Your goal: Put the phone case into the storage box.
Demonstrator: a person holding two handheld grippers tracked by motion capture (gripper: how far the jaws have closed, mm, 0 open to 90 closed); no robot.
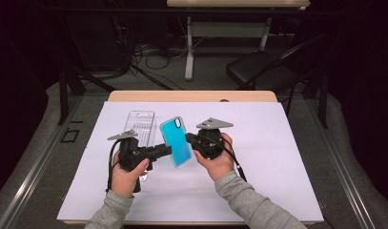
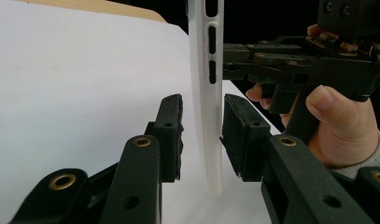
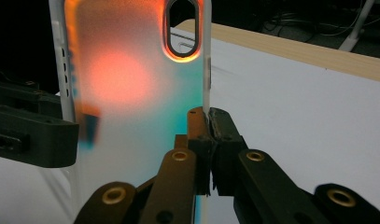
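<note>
One phone case [image 1: 177, 141] stood upright above the table [image 1: 277, 143], held between two grippers. The right gripper [image 3: 210, 122] was clamped on its thin side edge; the left gripper [image 2: 201, 135] had its jaws around the opposite edge, not yet pressing. It looked light, bendy and slick, best pinched at the rims. One clear package [image 1: 140, 125] lay behind

My left gripper [image 2: 201, 135] straddles the phone case [image 2: 205, 93], whose top runs off the left gripper view's upper edge, while in the right gripper view my right gripper [image 3: 209, 140] covers its lower edge and the frame cuts off its top and bottom.
</note>
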